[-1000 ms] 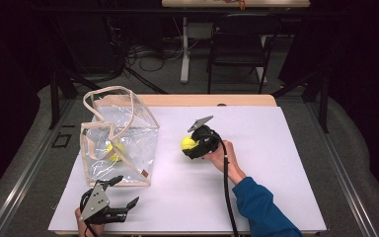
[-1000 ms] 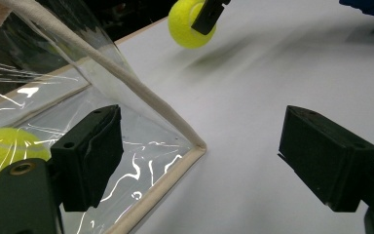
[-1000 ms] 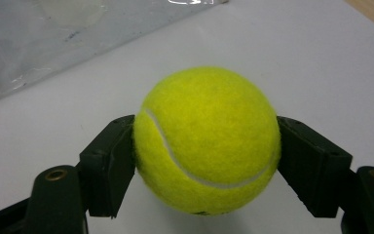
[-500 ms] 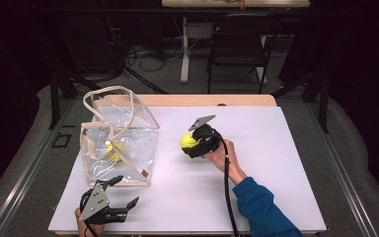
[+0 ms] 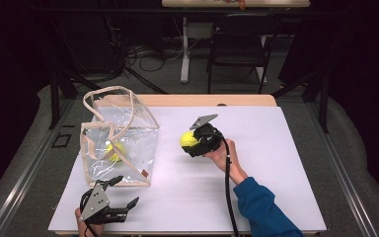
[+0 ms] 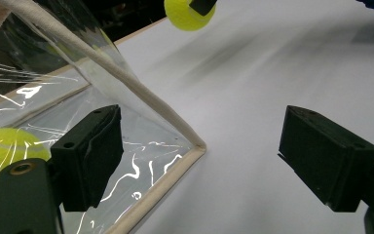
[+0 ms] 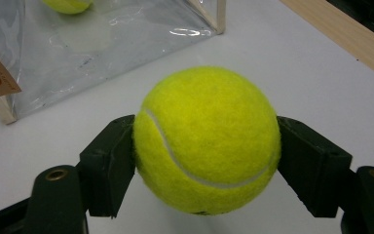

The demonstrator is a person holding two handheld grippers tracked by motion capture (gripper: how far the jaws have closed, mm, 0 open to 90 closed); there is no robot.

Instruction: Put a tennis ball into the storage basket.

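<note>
Over the bench's middle, in the high view, a ball [image 5: 188, 139] is held clamped in the right claw [image 5: 191, 143]; a carry to the bag [image 5: 120, 143] by the left edge is judged next. Left gripper view: left claw [image 6: 199, 161] apart, empty. Two balls, one bag are counted; the second ball [image 7: 67, 5] lies inside.

— What lies under everything?

— A white sheet [image 5: 276, 163] covering most of a wooden table [image 5: 237, 100], whose pale edge shows along the far side.

— And behind the table?

— A dark chair [image 5: 238, 47] stands on the grey floor [image 5: 365, 148], just beside a white post [image 5: 184, 49]. Black cables [image 5: 145, 52] lie tangled on the floor to the left of the post.

— Anything farther back?

— Another pale tabletop [image 5: 234, 3] at the very top edge; the rest is too dark to tell.
</note>
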